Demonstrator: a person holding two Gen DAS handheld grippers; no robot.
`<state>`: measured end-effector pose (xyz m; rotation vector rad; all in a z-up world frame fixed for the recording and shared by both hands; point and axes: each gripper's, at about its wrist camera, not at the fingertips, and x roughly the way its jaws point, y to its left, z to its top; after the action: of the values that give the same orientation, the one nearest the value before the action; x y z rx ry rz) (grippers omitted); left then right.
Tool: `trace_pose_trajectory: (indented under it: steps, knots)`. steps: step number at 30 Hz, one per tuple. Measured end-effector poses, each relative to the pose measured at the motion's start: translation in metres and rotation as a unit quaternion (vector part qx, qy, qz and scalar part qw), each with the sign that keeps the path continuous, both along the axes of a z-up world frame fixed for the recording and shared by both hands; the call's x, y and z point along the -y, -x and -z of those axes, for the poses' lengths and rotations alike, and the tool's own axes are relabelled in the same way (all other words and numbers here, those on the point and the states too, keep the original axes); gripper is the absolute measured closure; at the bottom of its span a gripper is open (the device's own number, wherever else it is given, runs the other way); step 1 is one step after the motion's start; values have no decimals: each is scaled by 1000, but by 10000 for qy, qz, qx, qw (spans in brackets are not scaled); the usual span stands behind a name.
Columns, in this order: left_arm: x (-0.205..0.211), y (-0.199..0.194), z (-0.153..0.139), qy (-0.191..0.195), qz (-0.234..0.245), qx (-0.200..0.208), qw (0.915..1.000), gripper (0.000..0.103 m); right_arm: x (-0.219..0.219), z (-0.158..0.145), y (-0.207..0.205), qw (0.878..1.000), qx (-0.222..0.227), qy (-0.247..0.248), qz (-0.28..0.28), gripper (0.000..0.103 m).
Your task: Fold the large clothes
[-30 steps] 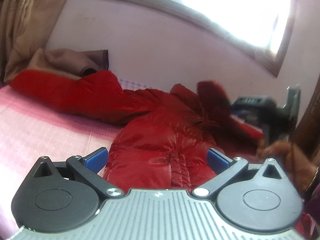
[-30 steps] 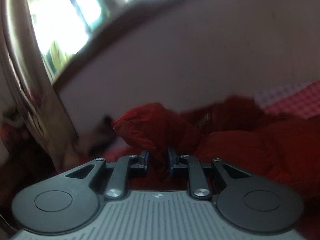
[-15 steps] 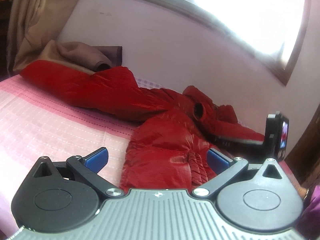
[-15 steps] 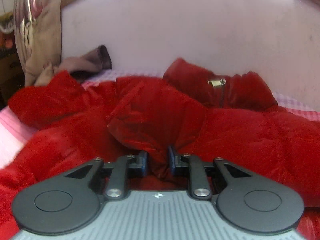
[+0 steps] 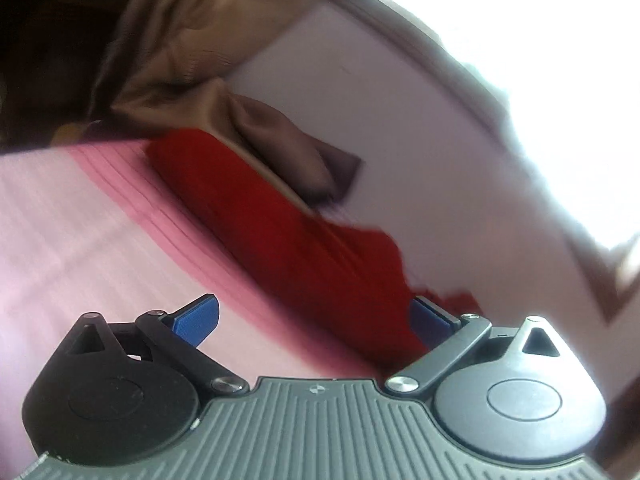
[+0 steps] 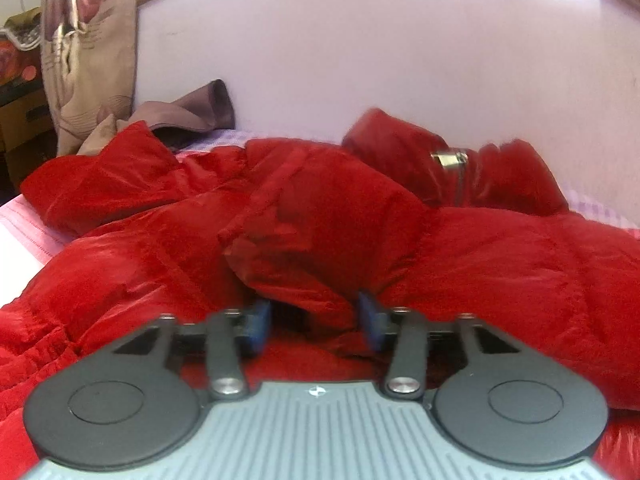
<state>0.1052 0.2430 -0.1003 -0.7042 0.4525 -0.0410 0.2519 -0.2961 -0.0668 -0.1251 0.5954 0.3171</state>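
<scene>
A red puffer jacket (image 6: 500,280) lies spread on the pink bed, its collar and zipper pull (image 6: 450,159) at the back. One sleeve is folded across the body (image 6: 328,232). My right gripper (image 6: 314,316) is open, its blue pads apart on either side of that sleeve's cuff. In the blurred left wrist view the other sleeve (image 5: 280,224) stretches out over the pink sheet (image 5: 80,240). My left gripper (image 5: 316,318) is open and empty, low above the sheet beside that sleeve.
A brown cloth (image 5: 288,152) lies at the wall behind the outstretched sleeve; it also shows in the right wrist view (image 6: 192,112). A beige curtain (image 6: 88,48) hangs at the left. The pale wall (image 6: 360,40) and a window run behind the bed.
My right gripper has opened and let go of the folded sleeve, which now rests on the jacket body. My left gripper has swung left toward the outstretched sleeve, still open.
</scene>
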Motion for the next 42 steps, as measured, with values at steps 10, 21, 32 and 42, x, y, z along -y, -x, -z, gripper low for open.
trace_pose_trajectory:
  steps: [10,21,32,42]
  knots:
    - [-86,-67,13,698,-382,-466,9957,19,-7,1,1,9999,33,117,-104,23]
    - [-101,-113,31,538,-509,-417,9964,22,-10,2,2,9997,98,210,-81,21]
    - [-103,-131,41,362,-582,-586,9959,93,-10,1,3,9997,124,213,-80,18]
    - [-63,-122,20,-1250,-846,-326,9880,93,-14,0,4,9991,198,384,-29,15]
